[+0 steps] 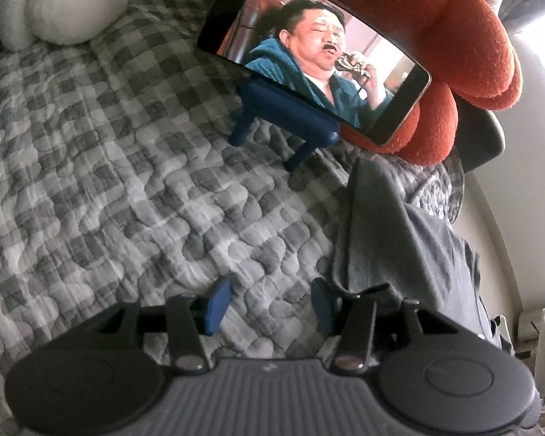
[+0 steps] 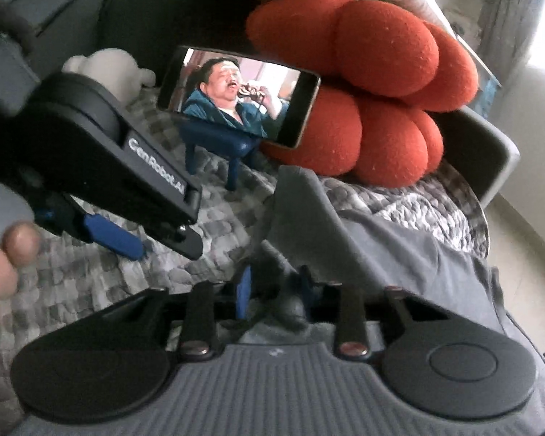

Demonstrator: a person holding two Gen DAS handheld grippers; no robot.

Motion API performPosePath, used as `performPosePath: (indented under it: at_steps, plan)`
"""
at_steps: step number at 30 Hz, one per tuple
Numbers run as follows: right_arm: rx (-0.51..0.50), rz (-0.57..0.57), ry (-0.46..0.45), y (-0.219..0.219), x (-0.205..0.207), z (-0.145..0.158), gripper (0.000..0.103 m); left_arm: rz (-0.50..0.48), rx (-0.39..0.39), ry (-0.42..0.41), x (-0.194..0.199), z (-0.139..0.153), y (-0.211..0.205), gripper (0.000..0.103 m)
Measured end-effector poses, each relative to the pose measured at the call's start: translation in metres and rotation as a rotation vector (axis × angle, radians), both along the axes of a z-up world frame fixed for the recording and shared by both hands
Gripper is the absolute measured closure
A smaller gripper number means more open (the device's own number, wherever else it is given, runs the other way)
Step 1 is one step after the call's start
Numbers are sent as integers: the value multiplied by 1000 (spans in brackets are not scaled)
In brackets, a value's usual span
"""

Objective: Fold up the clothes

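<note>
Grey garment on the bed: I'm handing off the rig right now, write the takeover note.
Left gripper: open, empty, above the checkered quilt, beside the grey garment.
Right gripper: shut on a bunched fold of the garment.
Garment lies rumpled along the bed's right side, trailing toward the edge; phone on its blue stand against the red cushion behind.
Done: no neat fold visible. Left: spread flat, then fold.
</note>
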State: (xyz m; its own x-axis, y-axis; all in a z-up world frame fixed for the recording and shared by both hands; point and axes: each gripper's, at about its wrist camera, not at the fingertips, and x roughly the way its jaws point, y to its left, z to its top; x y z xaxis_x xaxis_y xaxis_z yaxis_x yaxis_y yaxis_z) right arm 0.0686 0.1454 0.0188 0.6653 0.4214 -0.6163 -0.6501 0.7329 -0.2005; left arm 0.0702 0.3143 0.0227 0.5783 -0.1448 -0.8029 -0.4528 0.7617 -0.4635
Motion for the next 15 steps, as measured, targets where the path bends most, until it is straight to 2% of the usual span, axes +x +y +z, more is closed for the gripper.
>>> performPosePath:
  at_steps: [1, 3, 6, 11, 13, 15]
  plan:
    - [20, -18, 6, -3, 0, 0, 96, 1, 0, -2, 0, 0, 0, 52]
    - [125, -77, 30, -18, 0, 4, 98, 1, 2, -8, 1, 0, -1, 51]
    - [334, -168, 100, -50, 0, 8, 98, -5, 2, -24, 2, 0, -4, 48]
    - [521, -250, 203, -81, -1, 3, 98, -28, -15, -70, 3, 2, -11, 48]
    - [556, -271, 241, -88, 0, -2, 98, -36, -25, -88, 3, 3, -14, 47]
    - [533, -263, 241, -87, -4, -6, 98, -45, -35, -107, 3, 3, -17, 46]
